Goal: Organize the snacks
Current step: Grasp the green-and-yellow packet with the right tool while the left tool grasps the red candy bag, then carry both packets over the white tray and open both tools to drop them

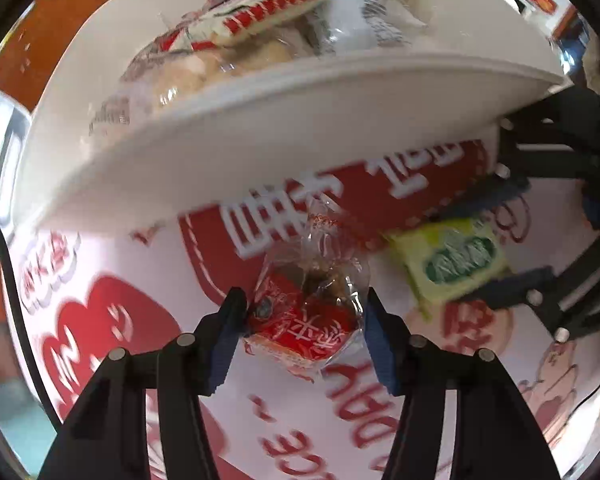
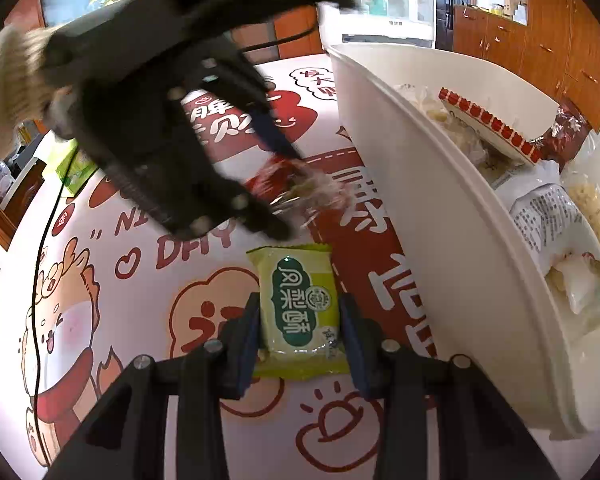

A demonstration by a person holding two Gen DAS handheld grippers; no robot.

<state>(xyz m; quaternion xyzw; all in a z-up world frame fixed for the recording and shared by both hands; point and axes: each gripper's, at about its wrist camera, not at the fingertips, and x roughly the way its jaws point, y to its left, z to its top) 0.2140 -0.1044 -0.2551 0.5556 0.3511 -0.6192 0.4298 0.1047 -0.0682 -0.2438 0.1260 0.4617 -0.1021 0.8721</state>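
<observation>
My left gripper [image 1: 306, 320] is shut on a red and clear snack packet [image 1: 300, 316] and holds it above the printed tablecloth, just below the rim of the white bin [image 1: 260, 128]. My right gripper [image 2: 300, 320] is shut on a green snack packet [image 2: 300, 308], close beside the white bin [image 2: 440, 220]. The left gripper [image 2: 288, 196] with its red packet [image 2: 296, 184] shows blurred in the right wrist view. The right gripper's fingers [image 1: 496, 196] and the green packet [image 1: 452, 260] show at the right of the left wrist view.
The white bin holds several wrapped snacks [image 2: 540, 184]. The table has a white cloth with red cartoon prints [image 2: 140, 300]. A green box [image 2: 74, 170] stands at the table's far left edge. A white appliance [image 2: 384, 4] and wooden cabinets [image 2: 560, 40] stand behind.
</observation>
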